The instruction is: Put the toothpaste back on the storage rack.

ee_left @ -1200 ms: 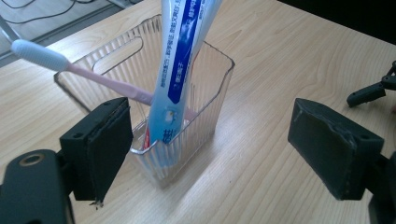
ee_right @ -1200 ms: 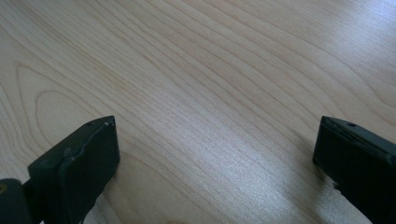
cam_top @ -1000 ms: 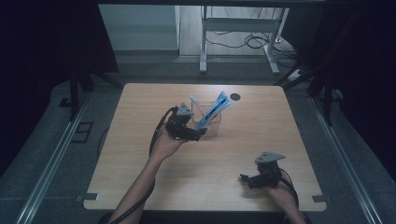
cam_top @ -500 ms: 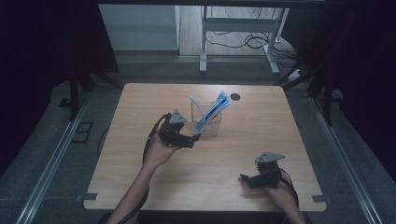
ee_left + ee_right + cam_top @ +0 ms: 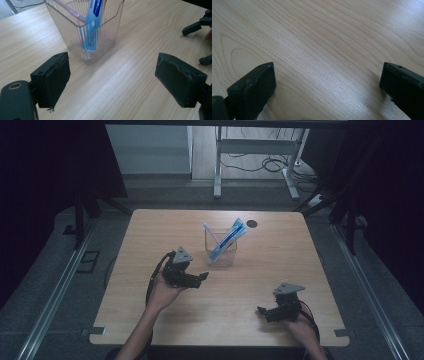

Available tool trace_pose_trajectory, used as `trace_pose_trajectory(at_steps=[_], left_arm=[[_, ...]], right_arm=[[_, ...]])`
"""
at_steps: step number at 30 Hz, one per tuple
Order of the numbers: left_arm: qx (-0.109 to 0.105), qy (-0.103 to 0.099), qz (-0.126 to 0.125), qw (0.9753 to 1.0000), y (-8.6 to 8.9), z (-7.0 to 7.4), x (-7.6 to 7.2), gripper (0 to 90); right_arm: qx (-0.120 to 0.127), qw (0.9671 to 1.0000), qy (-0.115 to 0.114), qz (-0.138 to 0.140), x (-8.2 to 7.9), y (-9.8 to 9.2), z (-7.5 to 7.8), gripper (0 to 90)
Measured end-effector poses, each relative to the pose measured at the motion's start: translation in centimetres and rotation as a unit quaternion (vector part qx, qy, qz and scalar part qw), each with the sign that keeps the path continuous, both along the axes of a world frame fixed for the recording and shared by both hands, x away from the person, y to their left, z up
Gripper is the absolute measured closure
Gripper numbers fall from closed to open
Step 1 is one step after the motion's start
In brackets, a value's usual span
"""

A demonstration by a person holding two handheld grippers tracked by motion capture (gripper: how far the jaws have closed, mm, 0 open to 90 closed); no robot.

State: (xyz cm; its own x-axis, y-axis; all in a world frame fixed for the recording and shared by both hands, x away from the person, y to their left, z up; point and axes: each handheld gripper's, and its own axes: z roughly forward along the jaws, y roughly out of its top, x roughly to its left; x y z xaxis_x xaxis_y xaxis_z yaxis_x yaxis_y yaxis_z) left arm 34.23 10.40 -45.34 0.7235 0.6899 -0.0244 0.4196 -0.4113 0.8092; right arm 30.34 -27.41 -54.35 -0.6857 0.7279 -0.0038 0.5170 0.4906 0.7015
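Observation:
A clear ribbed plastic cup (image 5: 220, 251) (image 5: 87, 32) stands near the middle of the wooden table (image 5: 150, 235). A blue and white toothpaste tube (image 5: 229, 237) (image 5: 93, 15) and a pink-handled toothbrush (image 5: 210, 231) (image 5: 71, 11) lean inside it. My left gripper (image 5: 202, 278) (image 5: 112, 80) is open and empty, a short way to the cup's front left. My right gripper (image 5: 261, 311) (image 5: 328, 87) rests open near the table's front right edge, over bare wood.
A small dark round hole (image 5: 252, 223) sits in the table behind the cup. A metal frame stand (image 5: 255, 150) and cables lie on the floor beyond the table's far edge. The right gripper's jaws also show far off in the left gripper view.
My left gripper has drawn back from the cup toward the front left, with its jaws open. The right gripper has stayed put.

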Motion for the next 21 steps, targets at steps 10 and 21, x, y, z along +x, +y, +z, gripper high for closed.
trace_pose_trajectory(at_steps=[10, 21], left_arm=[[-0.005, 0.004, 0.006, 1.0, 1.0, -1.1, -1.5, 13.2], [0.002, 0.004, 0.01, 0.9999, 1.9, -2.6, -3.1, 13.2]], right_arm=[[0.001, 1.0, 0.001, -0.001, 0.0, 0.0, 0.0, 0.2], [0.001, 1.0, 0.001, -0.001, 0.0, 0.0, 0.0, 0.2]])
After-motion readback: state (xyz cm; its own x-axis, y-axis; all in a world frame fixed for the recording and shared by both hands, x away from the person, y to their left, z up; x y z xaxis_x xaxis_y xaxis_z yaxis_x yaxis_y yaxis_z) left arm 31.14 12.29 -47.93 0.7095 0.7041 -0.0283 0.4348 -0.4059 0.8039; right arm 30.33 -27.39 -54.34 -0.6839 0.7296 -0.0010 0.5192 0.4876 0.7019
